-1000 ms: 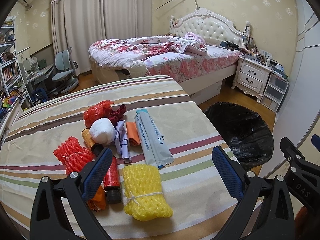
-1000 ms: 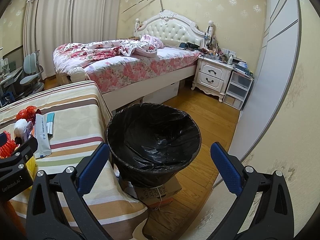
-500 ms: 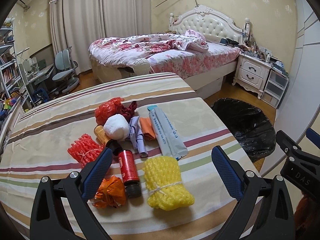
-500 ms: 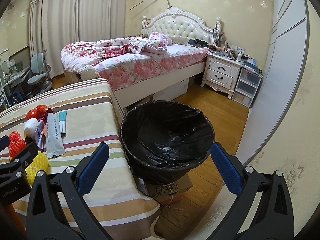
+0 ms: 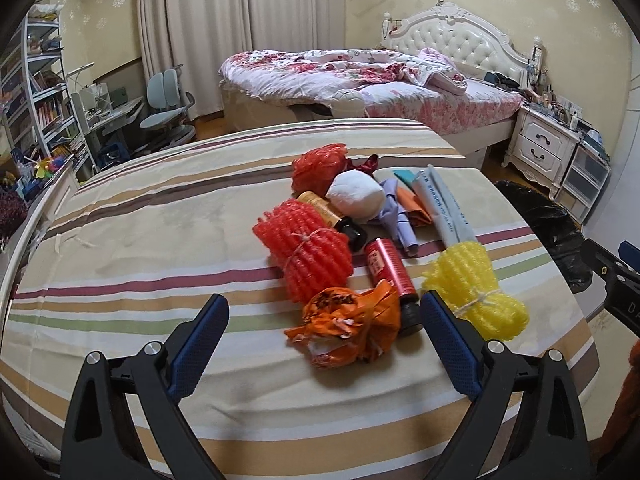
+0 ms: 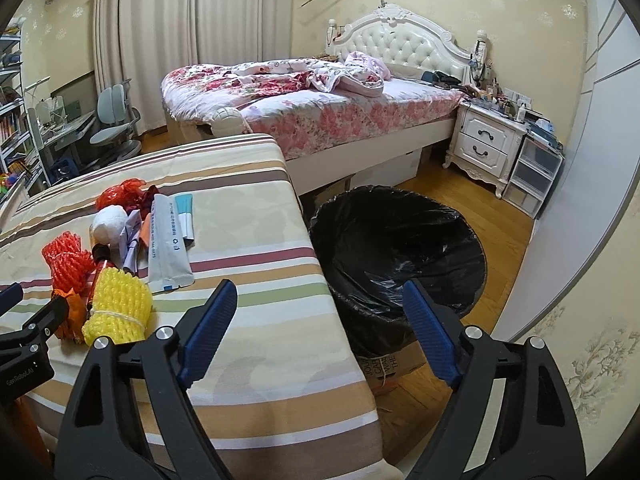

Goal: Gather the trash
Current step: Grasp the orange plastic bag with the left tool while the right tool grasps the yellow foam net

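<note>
Both jaws just narrowed slightly, nothing between them: left hand-held gripper (image 5: 324, 340) released, now nearer the orange wrapper (image 5: 348, 326); right hand-held gripper (image 6: 320, 332) released. Trash pile left of bin (image 6: 400, 248) on tabletop (image 6: 256, 272), untouched; first pick looks imminent.

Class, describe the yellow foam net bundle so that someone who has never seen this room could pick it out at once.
Start at the striped tablecloth in front of the floral bed, then find the trash pile near its bin-side edge. The yellow foam net bundle lies at the pile's near end, beside the red cylindrical bottle. It is the only yellow piece, tied round with white string.
</note>
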